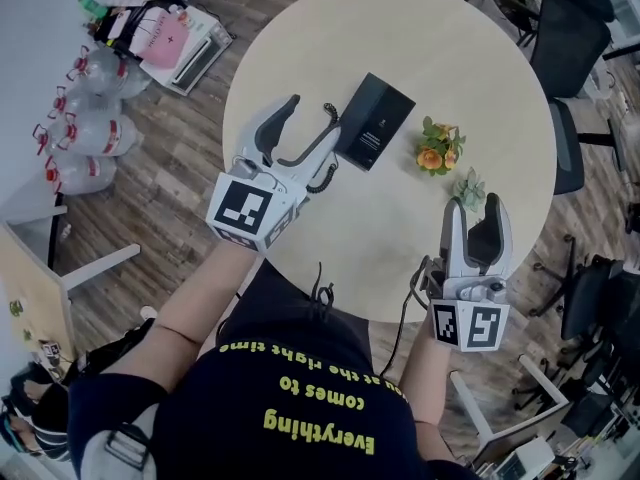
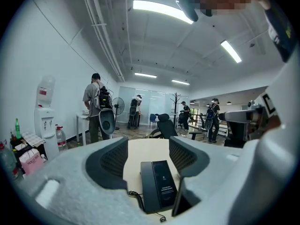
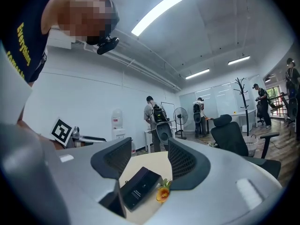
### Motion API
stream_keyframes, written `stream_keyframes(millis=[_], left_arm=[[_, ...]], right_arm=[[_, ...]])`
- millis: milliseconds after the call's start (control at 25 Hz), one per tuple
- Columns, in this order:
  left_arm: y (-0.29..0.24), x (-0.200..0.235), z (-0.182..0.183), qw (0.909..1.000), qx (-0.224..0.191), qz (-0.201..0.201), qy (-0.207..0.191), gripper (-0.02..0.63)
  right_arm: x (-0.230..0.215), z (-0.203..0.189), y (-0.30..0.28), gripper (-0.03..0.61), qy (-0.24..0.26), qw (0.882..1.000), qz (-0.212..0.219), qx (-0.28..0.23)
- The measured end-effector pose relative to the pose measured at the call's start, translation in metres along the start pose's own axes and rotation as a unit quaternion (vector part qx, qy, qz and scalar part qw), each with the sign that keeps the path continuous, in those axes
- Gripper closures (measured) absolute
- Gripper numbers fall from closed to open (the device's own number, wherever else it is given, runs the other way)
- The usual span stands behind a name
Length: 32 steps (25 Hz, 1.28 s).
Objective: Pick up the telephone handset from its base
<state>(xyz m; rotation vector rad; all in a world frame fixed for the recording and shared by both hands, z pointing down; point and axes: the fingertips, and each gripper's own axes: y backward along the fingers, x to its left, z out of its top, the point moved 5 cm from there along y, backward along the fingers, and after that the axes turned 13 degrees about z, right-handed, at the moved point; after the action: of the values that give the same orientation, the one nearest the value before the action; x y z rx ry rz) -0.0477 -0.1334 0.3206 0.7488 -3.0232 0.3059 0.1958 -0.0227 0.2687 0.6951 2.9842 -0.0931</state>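
Observation:
A flat black telephone (image 1: 374, 120) lies near the middle of the round pale table (image 1: 400, 28), its handset resting on the base and a coiled cord (image 1: 325, 176) trailing toward me. My left gripper (image 1: 312, 110) hovers just left of the phone, jaws open and empty. In the left gripper view the telephone (image 2: 159, 184) sits straight ahead between the open jaws of the left gripper (image 2: 147, 146). My right gripper (image 1: 474, 204) is open over the table's near right edge. In the right gripper view the phone (image 3: 139, 187) lies ahead, well clear of the right gripper (image 3: 149, 146).
Small orange flowers (image 1: 437, 150) and a green sprig (image 1: 468, 186) stand on the table right of the phone. Office chairs (image 1: 570, 38) crowd the right side. Water bottles (image 1: 90, 118) and boxes sit on the floor at left. Several people stand far across the room.

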Motion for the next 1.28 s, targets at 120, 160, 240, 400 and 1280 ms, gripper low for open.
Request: stream_keyframes(millis=[120, 160, 240, 400, 1280], left_arm=[[-0.010, 0.002, -0.010, 1.0000, 0.009, -0.001, 0.001, 0.331], [-0.013, 0.002, -0.014, 0.9999, 0.013, -0.004, 0.003, 0.331], [-0.021, 0.002, -0.021, 0.9997, 0.022, -0.010, 0.005, 0.331], [-0.037, 0.001, -0.038, 0.9989, 0.041, -0.021, 0.003, 0.331], [-0.110, -0.013, -0.132, 0.9861, 0.152, -0.066, 0.005, 0.309]], right_arm=[[-0.001, -0.013, -0.008, 0.339, -0.006, 1.000, 0.001, 0.016], [-0.002, -0.017, -0.010, 0.339, -0.009, 1.000, 0.000, 0.020], [-0.005, -0.025, -0.014, 0.339, -0.014, 1.000, -0.003, 0.027], [-0.011, -0.039, -0.018, 0.339, -0.025, 0.999, -0.008, 0.038], [-0.033, -0.086, -0.035, 0.333, -0.068, 0.994, -0.013, 0.083]])
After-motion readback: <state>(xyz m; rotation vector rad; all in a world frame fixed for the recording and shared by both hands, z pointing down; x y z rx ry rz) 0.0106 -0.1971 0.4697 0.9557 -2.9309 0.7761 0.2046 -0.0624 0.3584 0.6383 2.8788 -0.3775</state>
